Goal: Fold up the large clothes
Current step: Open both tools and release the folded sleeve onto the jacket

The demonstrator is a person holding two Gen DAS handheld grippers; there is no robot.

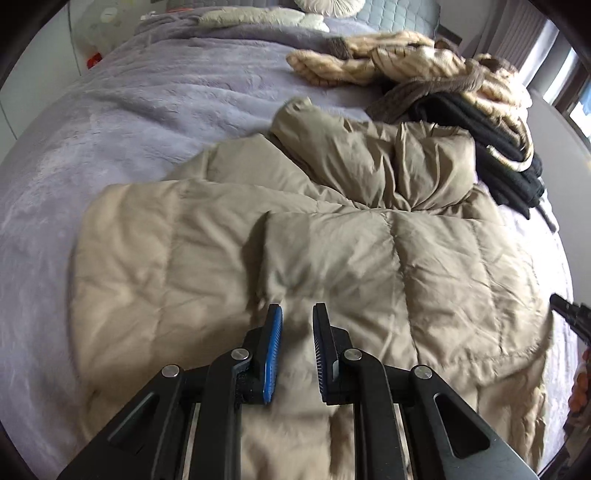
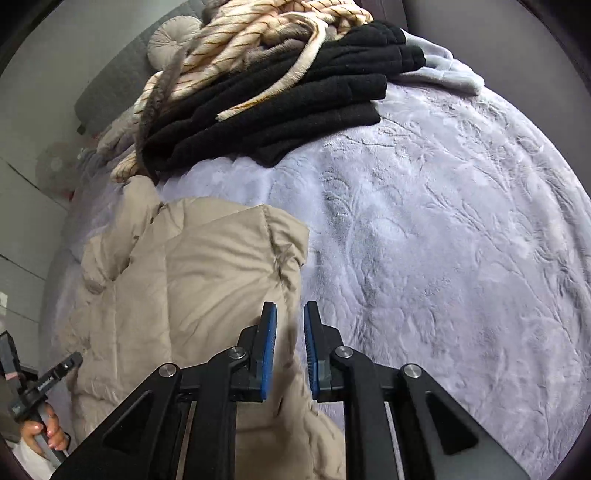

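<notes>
**Tan puffer jacket spread on bed, both grippers over it**

A tan quilted puffer jacket (image 1: 295, 236) is seen laid across a lavender plush blanket (image 1: 129, 122), filling the centre of the left wrist view. The left gripper (image 1: 297, 314) is held just above it, jaws nearly closed, with only a narrow gap and nothing gripped. In the right wrist view, the right gripper (image 2: 290, 310) is poised at the jacket's right edge (image 2: 207, 280), jaws likewise narrow; whether fabric is pinched cannot be told. Folded black knitwear (image 2: 295, 96) and a cream striped garment (image 2: 240, 33) are piled at upper centre.

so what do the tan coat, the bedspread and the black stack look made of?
Tan coat: thin matte woven shell, probably nylon or polyester, puffy stitched panels suggest down or fibre fill. Bedspread: lavender plush fleece, embossed leafy pattern. Black stack: thick fuzzy knit or fleece, fibre unclear.
</notes>
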